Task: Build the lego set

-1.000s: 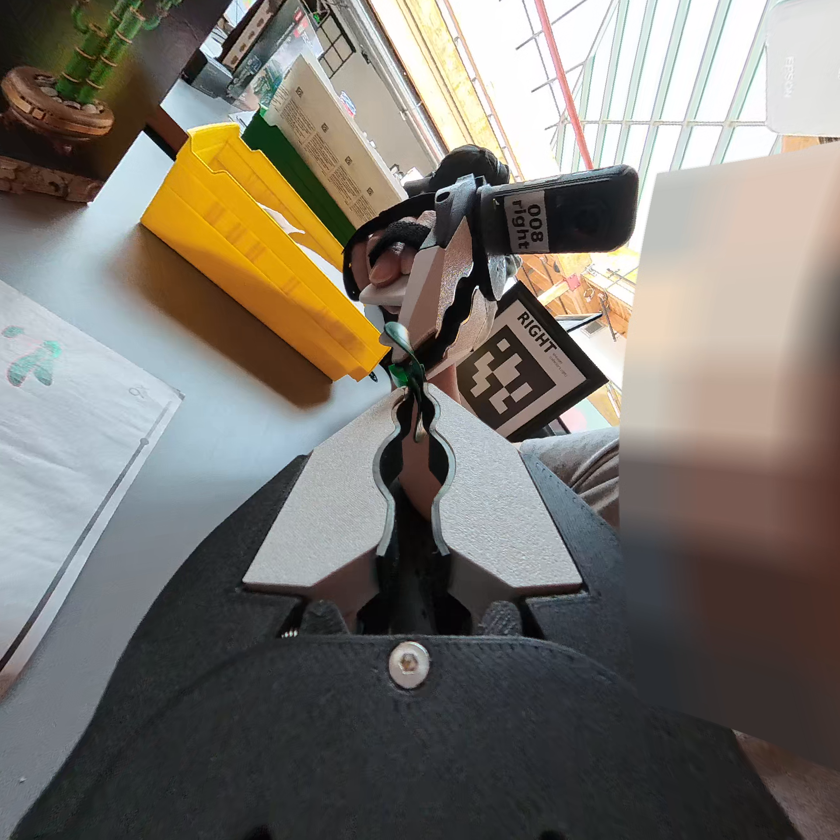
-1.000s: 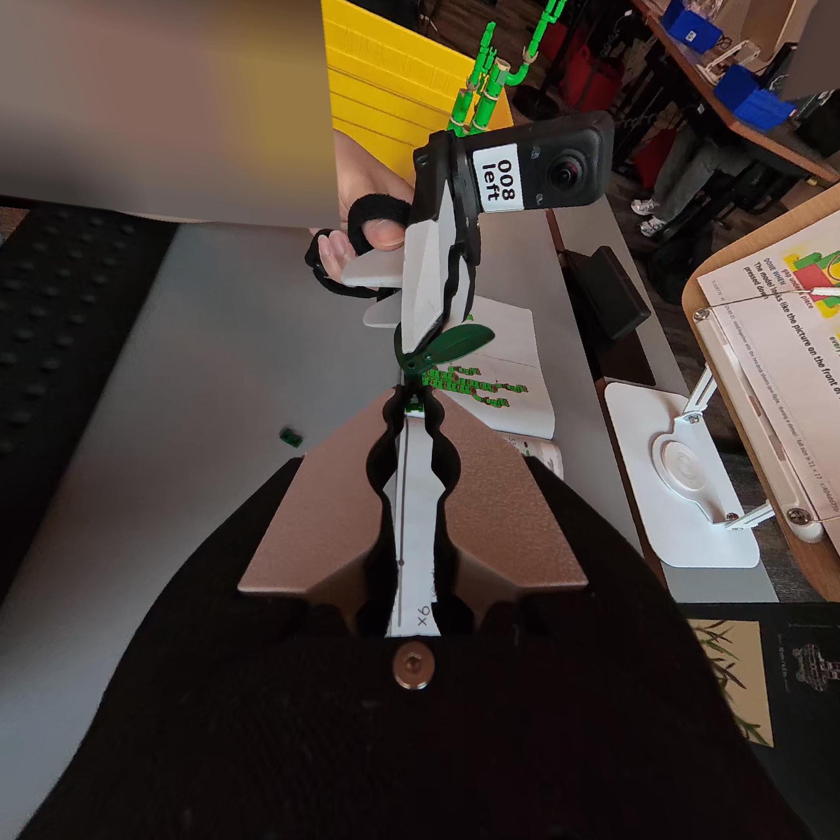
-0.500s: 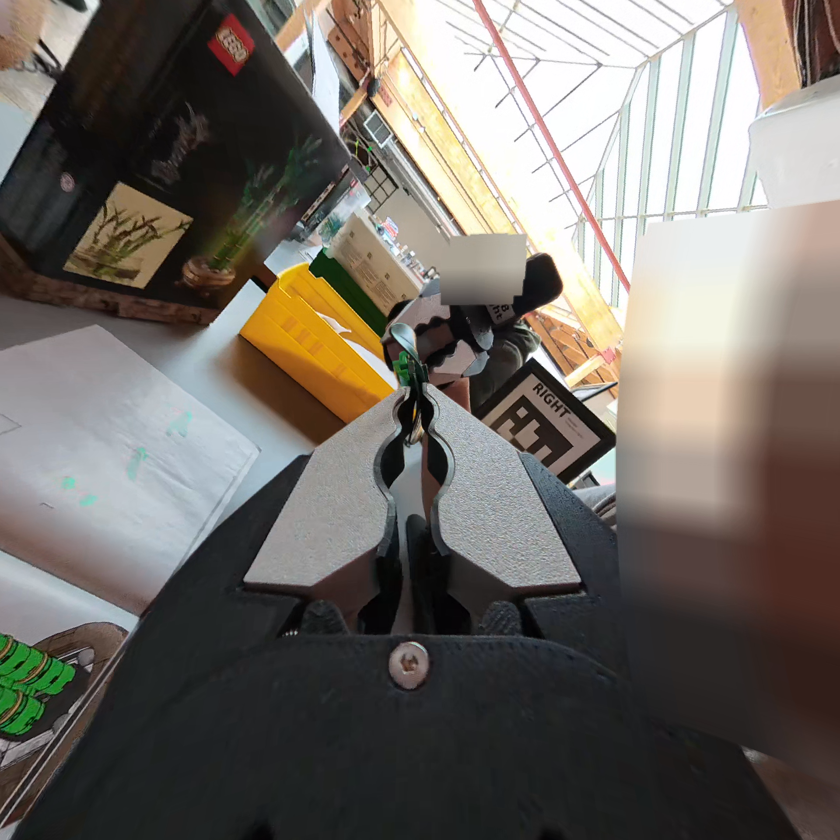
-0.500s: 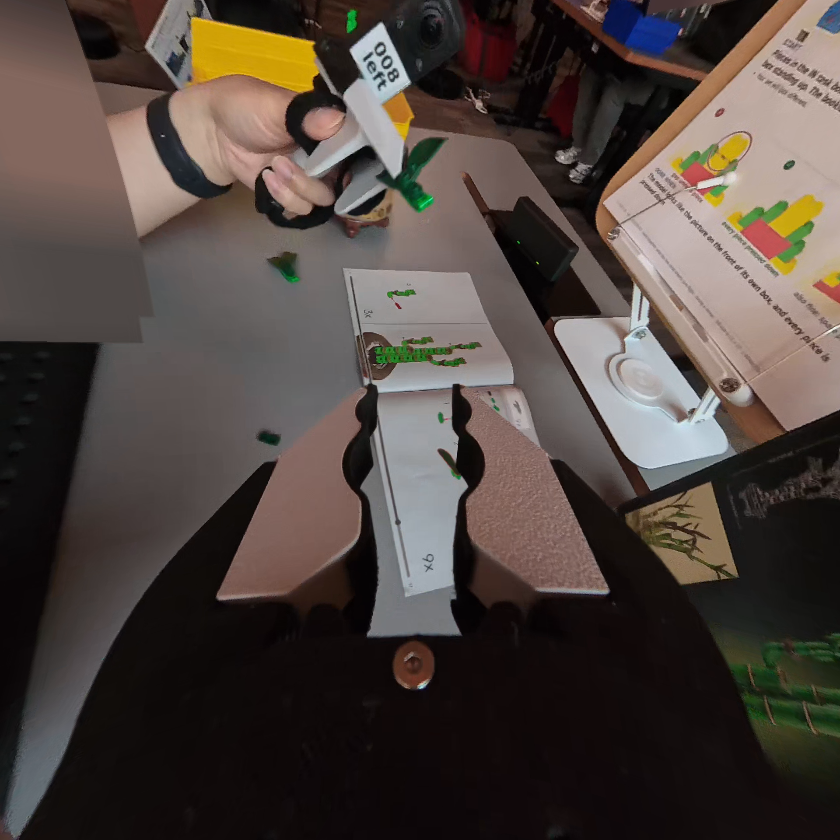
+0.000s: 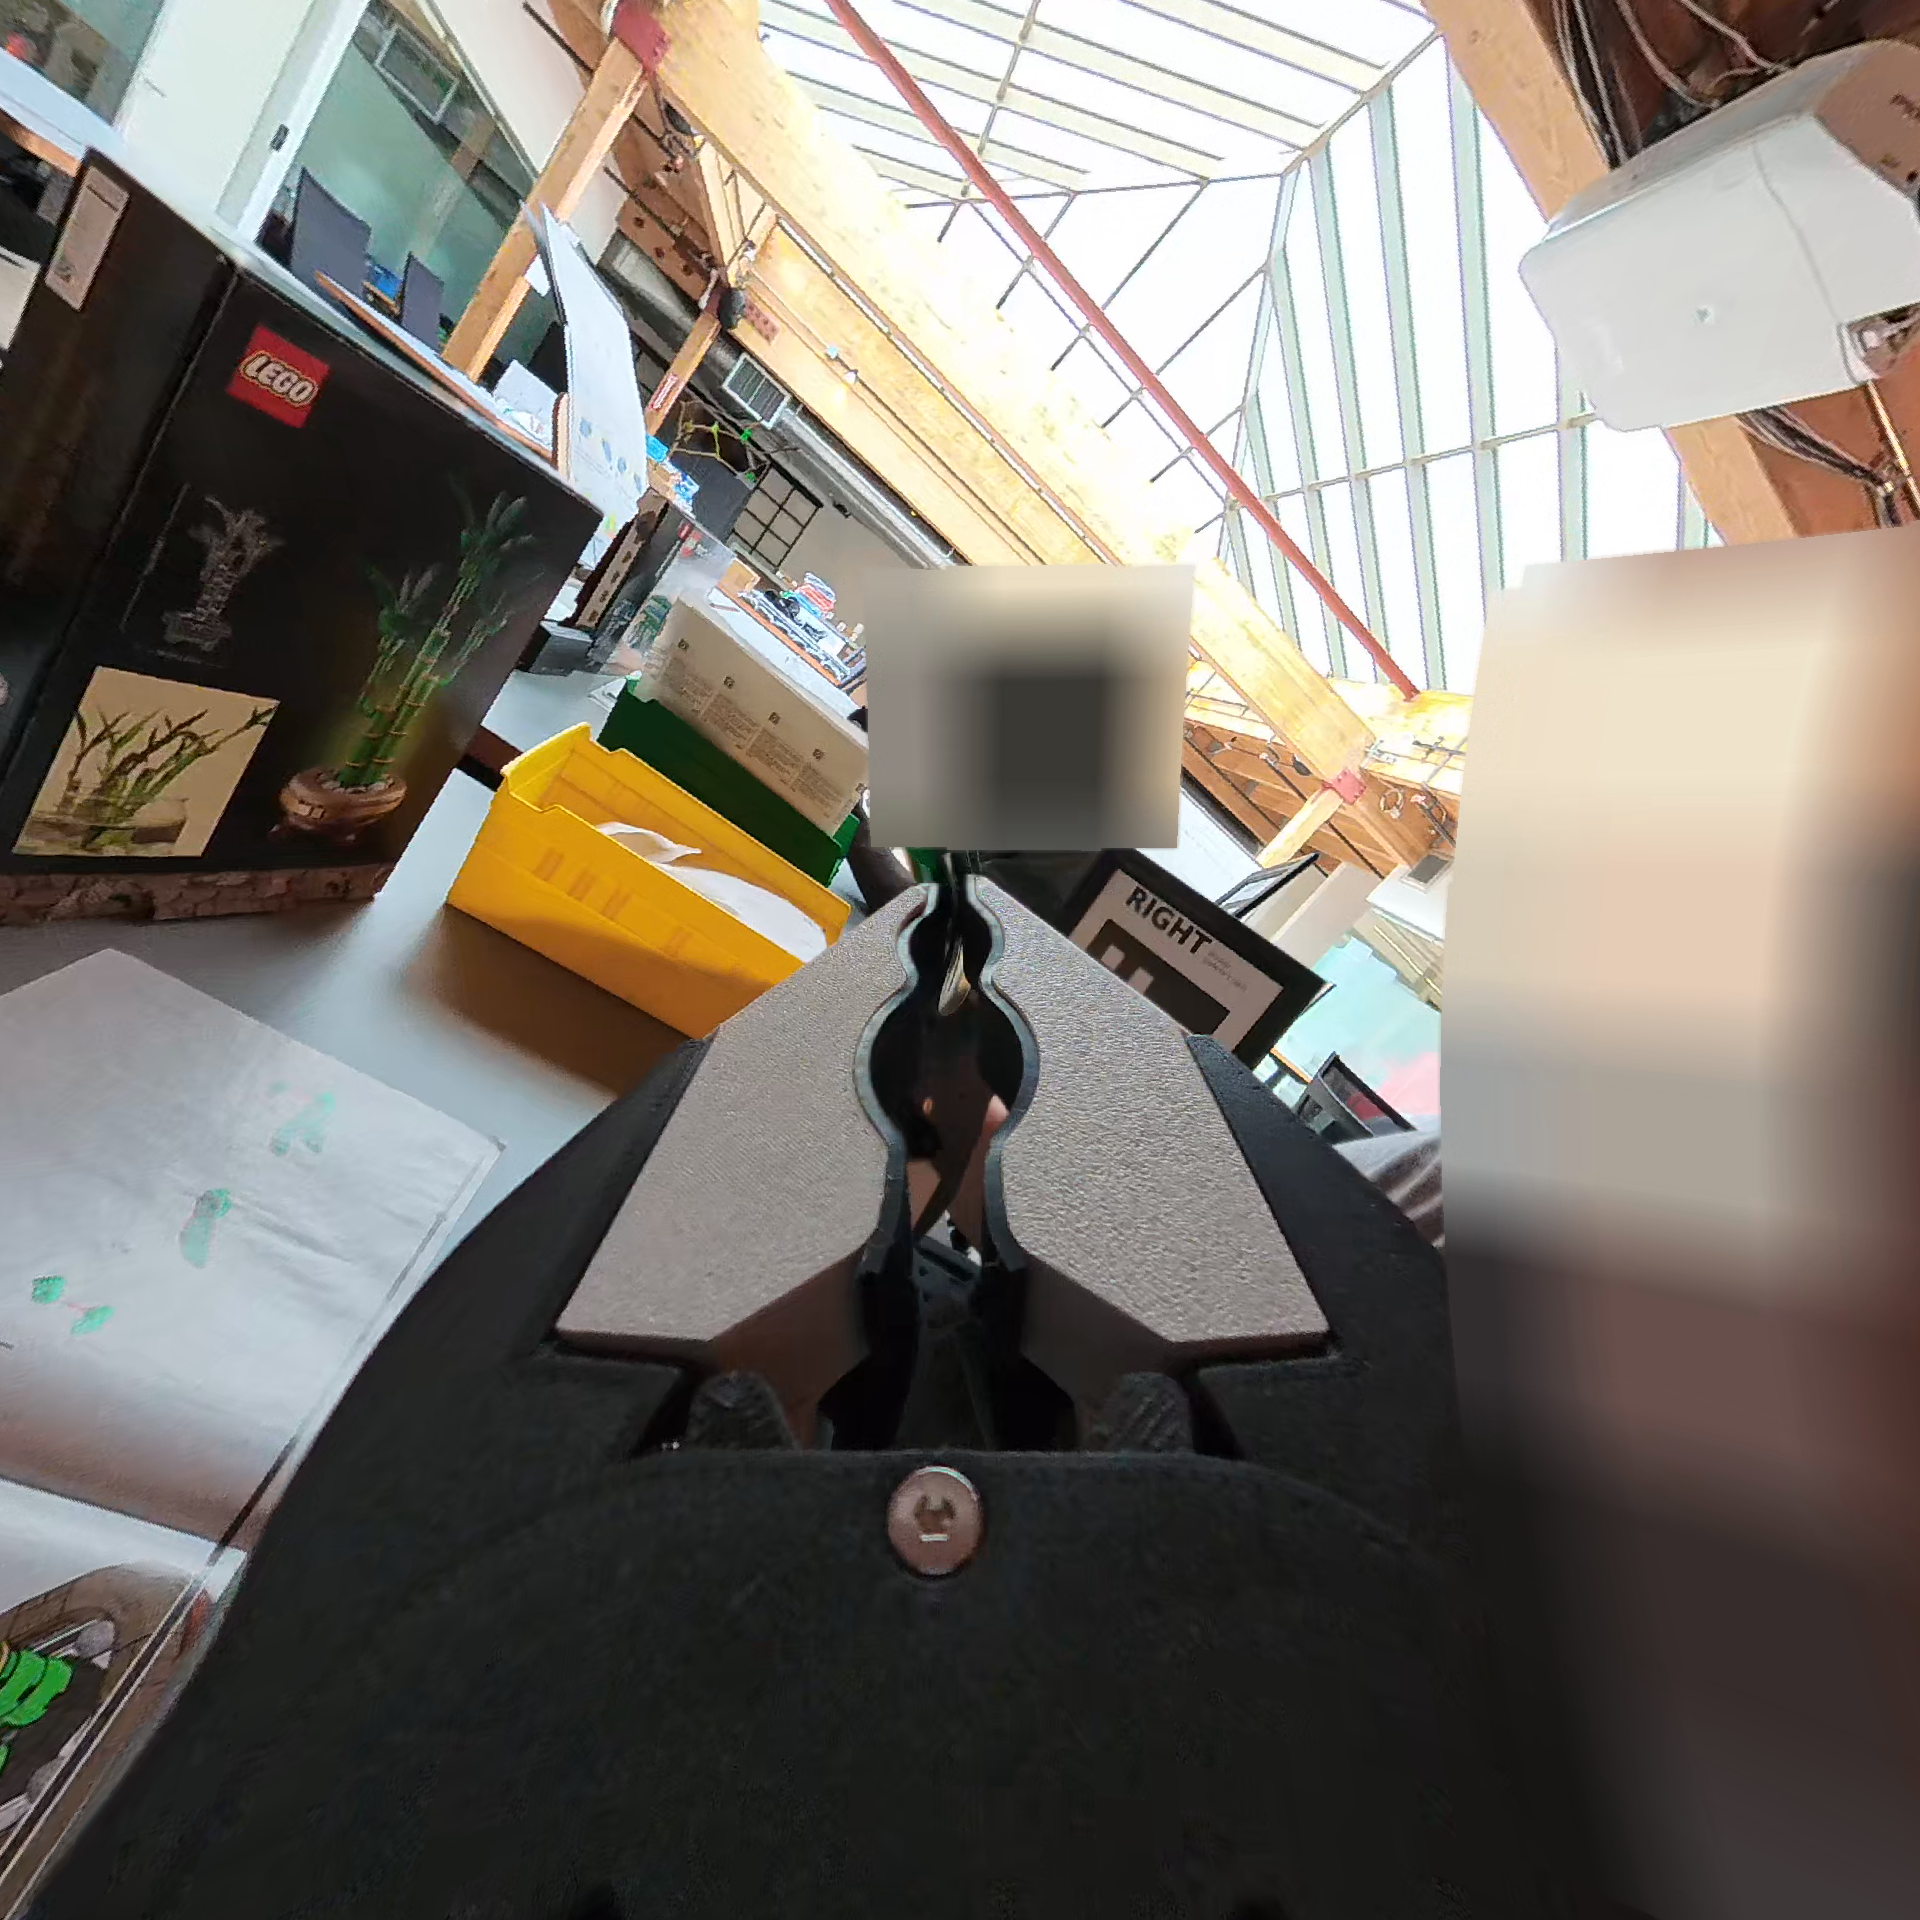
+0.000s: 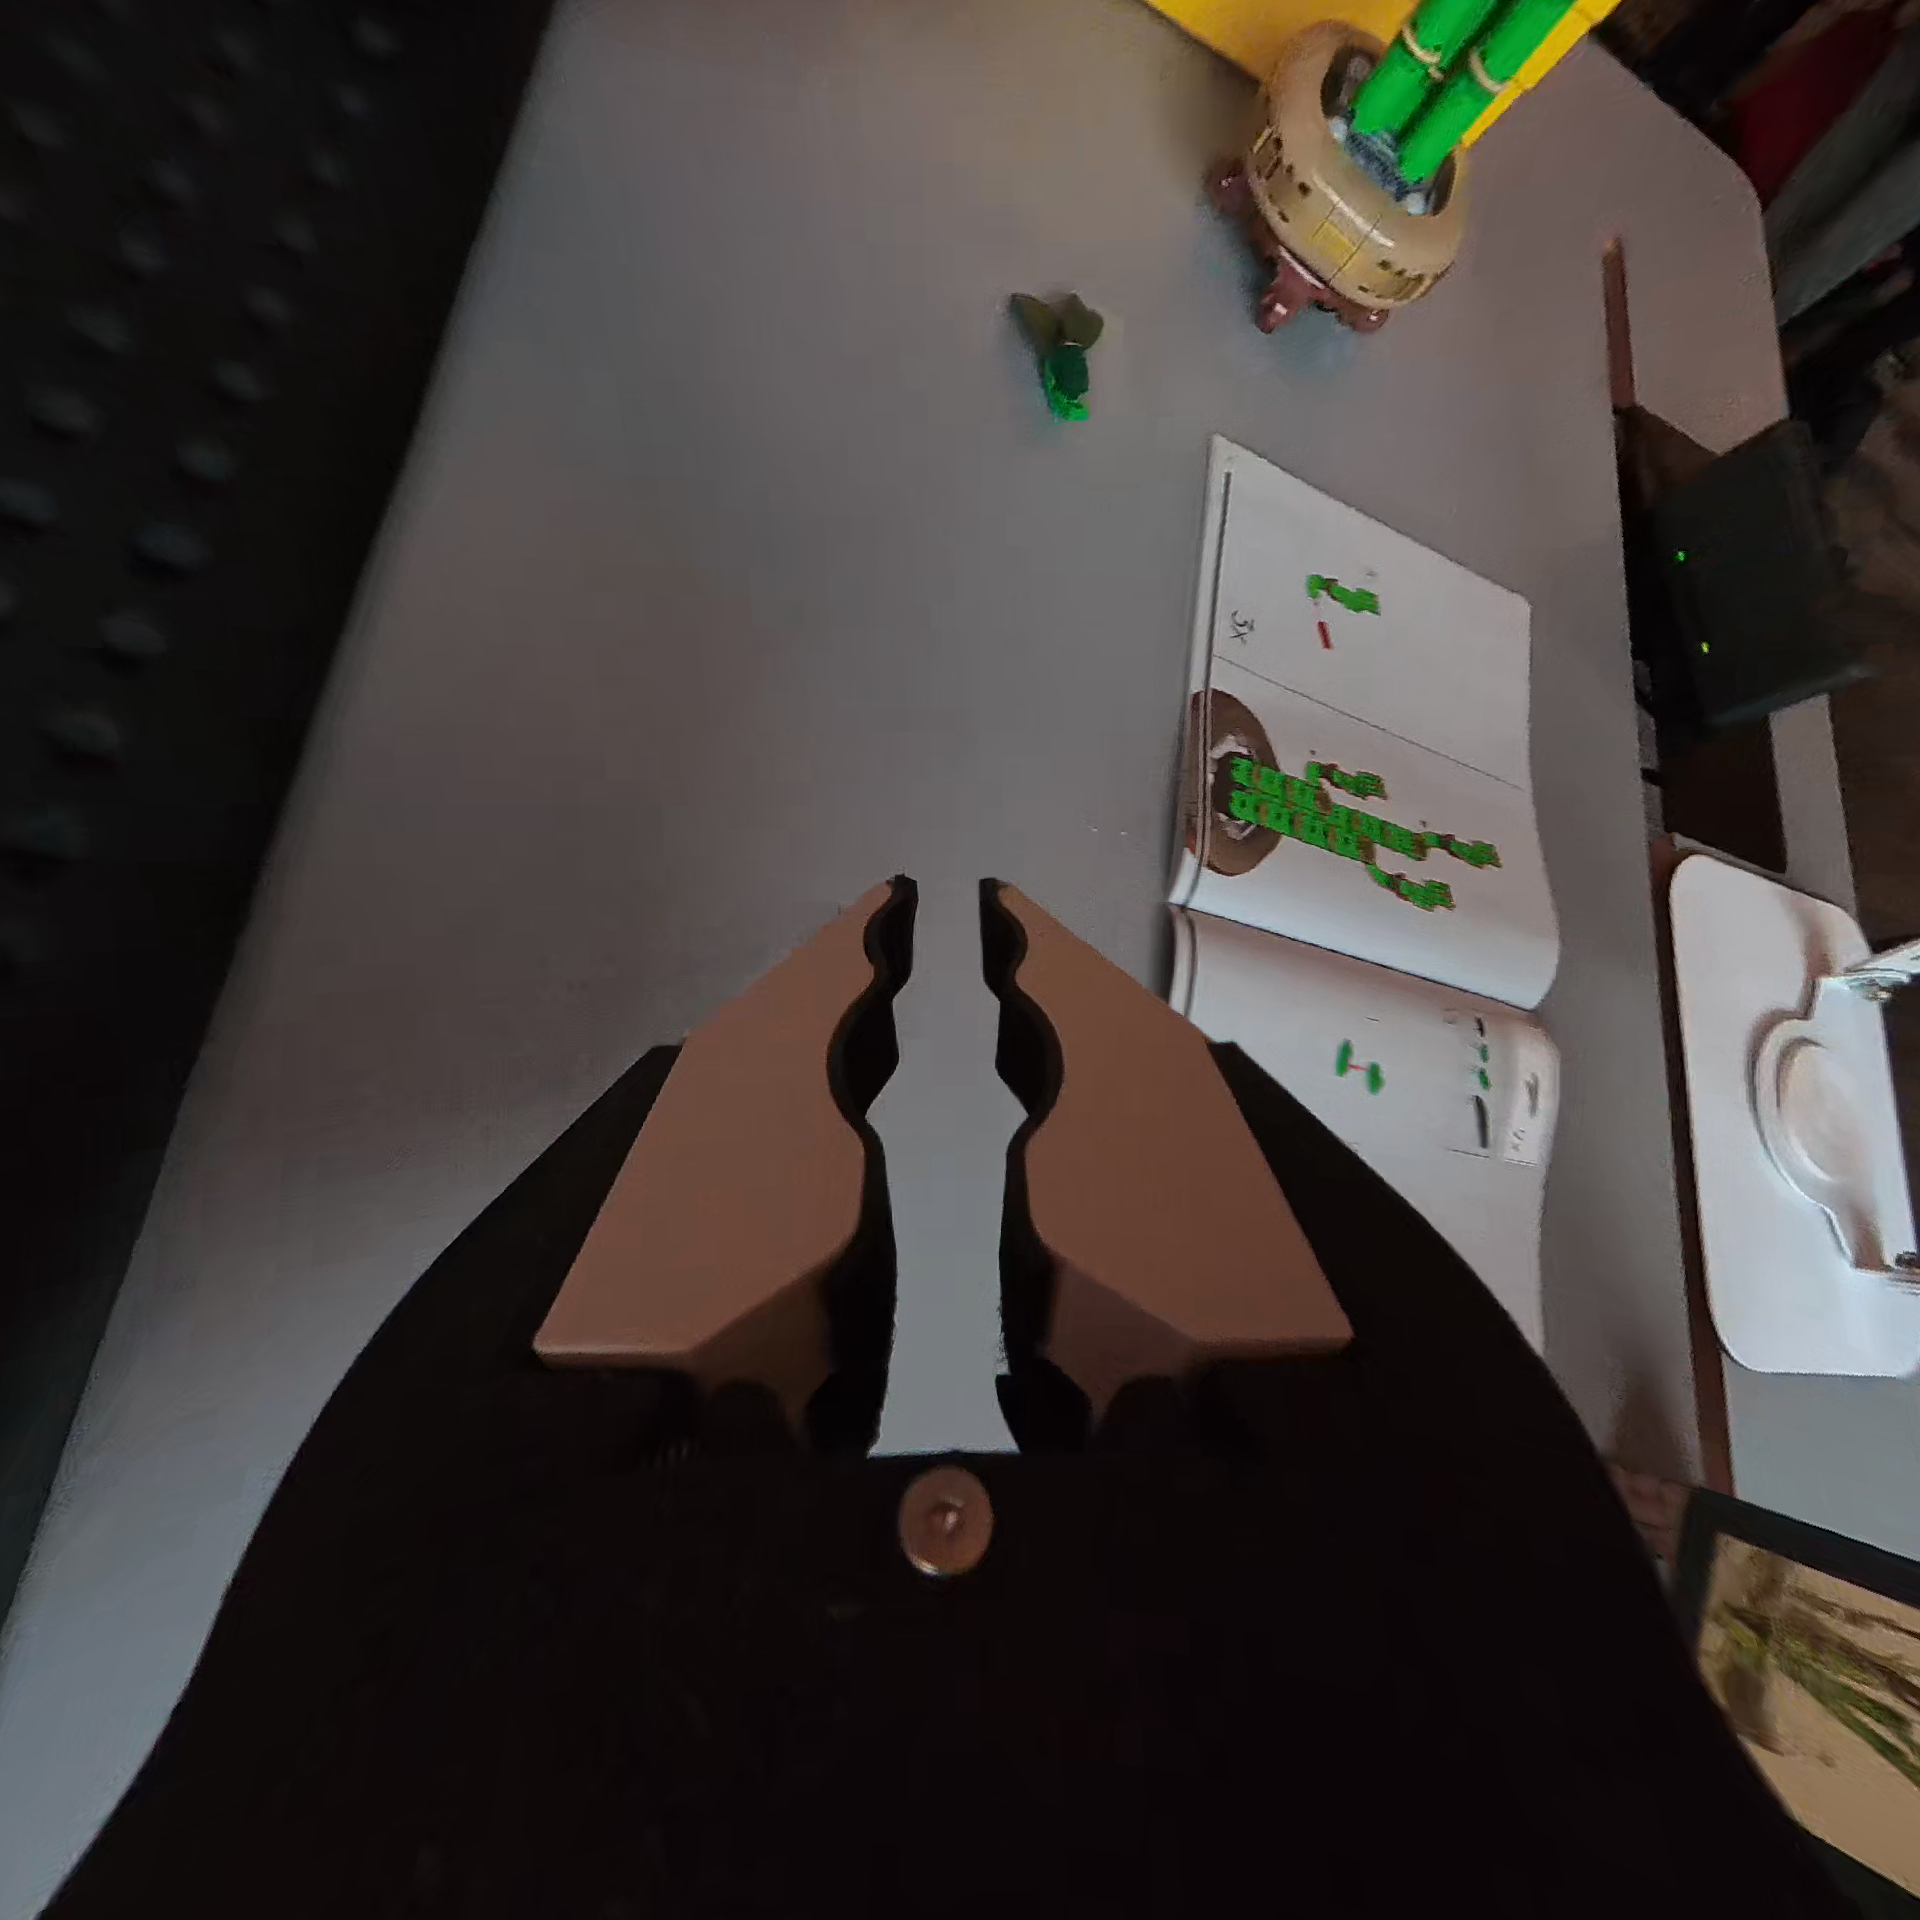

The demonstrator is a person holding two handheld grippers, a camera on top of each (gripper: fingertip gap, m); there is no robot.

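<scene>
My left gripper is shut on a small green leaf piece that pokes out just past its tips, held up in the air over the table. My right gripper is open and empty, with a narrow gap between the jaws, and looks down at the grey table. Another green leaf piece lies loose on the table ahead of it. The bamboo model, green stalks in a tan pot, stands at the far right. The open instruction booklet lies right of the right gripper and also shows in the left wrist view.
In the left wrist view, a black set box stands at the left, with a yellow bin and a green bin behind the booklet. In the right wrist view, a black mat borders the table's left; a white stand base and black device sit right.
The right gripper let go of the leaf piece, opened and drew away from the left gripper, now facing down at the table. The left gripper kept the piece and tilted upward.
</scene>
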